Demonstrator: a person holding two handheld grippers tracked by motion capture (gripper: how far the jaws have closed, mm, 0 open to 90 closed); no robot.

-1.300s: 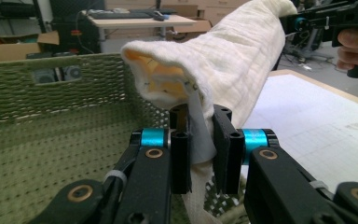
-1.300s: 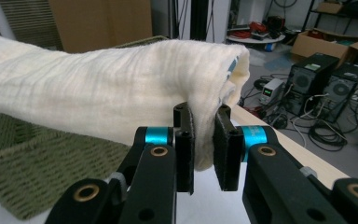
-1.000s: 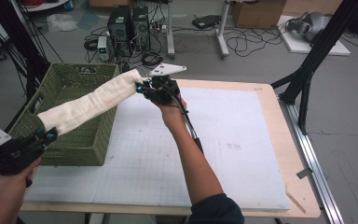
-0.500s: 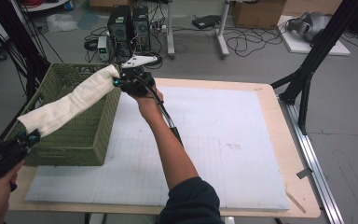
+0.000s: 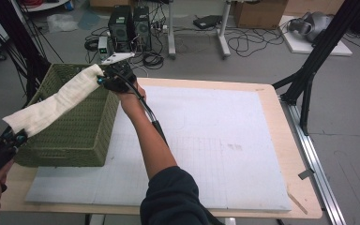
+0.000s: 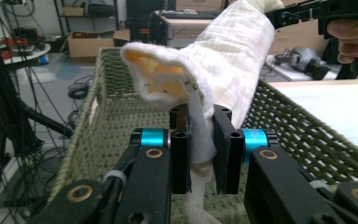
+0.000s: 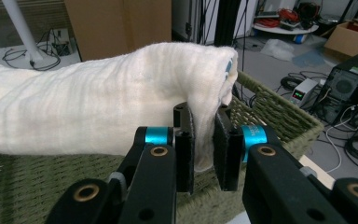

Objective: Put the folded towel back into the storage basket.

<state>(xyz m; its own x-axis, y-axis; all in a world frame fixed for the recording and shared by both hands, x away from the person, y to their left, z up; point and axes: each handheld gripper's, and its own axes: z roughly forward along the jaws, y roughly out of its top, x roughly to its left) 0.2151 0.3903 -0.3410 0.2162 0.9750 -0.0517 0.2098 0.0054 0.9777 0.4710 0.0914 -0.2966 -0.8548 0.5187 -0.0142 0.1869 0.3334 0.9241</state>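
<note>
over the green basket (image 5: 77,136) in the high view, the folded cream towel (image 5: 56,101) spans both claws; lowering both ends level should land it inside. left gripper view: left claw (image 6: 200,149) pinches one end. right gripper view: right claw (image 7: 203,144) clamps the other; cloth thick, soft, slightly sagging.

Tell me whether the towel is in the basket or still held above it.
Above it. The towel hangs stretched over the green basket, one end pinched by the left gripper, the other by the right gripper.
</note>
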